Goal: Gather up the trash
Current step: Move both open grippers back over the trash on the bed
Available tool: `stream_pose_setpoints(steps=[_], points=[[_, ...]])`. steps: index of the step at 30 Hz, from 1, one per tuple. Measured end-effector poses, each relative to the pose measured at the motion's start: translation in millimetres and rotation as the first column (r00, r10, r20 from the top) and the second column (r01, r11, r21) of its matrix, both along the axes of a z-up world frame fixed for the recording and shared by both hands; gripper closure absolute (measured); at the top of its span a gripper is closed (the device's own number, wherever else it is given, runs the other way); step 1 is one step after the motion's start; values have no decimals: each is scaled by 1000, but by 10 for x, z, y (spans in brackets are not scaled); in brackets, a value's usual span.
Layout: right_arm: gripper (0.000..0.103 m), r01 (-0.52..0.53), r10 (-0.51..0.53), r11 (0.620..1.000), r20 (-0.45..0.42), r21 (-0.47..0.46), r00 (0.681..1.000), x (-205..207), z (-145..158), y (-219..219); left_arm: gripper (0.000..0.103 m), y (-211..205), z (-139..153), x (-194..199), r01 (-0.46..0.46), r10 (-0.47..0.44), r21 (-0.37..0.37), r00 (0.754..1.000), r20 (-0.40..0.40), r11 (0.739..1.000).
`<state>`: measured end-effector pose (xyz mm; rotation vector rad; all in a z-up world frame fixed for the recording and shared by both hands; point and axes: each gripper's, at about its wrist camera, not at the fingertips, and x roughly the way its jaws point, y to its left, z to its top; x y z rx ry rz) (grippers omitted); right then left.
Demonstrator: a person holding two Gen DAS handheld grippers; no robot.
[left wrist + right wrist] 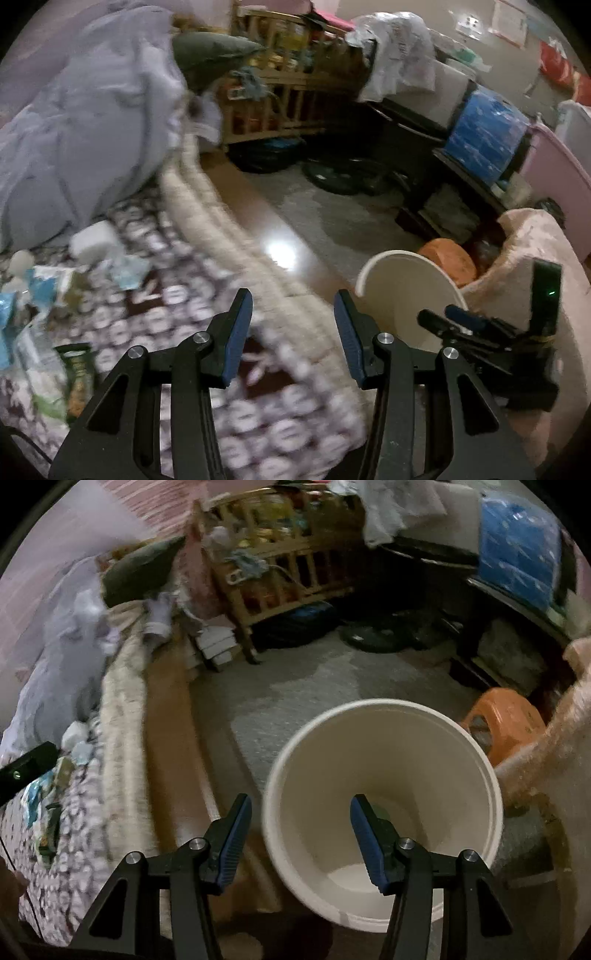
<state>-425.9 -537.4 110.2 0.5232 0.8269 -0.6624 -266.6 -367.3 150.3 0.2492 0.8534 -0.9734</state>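
While the right tool (pixel 301 834) straddles the white bucket's (pixel 384 746) rim, spread, the left tool (pixel 293 334) hangs spread right of the wrappers (pixel 44 291).

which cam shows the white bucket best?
Right wrist: the white bucket shows its full rim and inside, with the right gripper open astride its near wall. Left wrist shows only part of the rim, behind that gripper.

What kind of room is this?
Probably a bedroom, and a messy one: there's a bed with a rumpled quilt, a wooden baby crib, and a white bucket on the floor.
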Motion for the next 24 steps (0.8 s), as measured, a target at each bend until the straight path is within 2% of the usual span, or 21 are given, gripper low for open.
stream_pose_setpoints(steps=[8,12,17,21,24], points=[[48,-121,122,992,28,-39,992,459,270,501,59,534,8,295,-125,123,22,991,54,992],[42,-194,196,980,39,-54,980,744,363,792,59,851,0,456,-191,189,27,980,63,981],[41,-281,284,958,48,-65,958,1082,407,1191,58,1250,-14,648,-262,258,38,963,80,964],[41,-332,335,941,62,-60,940,1327,424,1466,48,1576,-19,792,-314,310,38,946,95,949],[41,-379,382,923,62,-62,922,1510,436,1699,46,1789,-18,887,-353,349,31,932,97,935]])
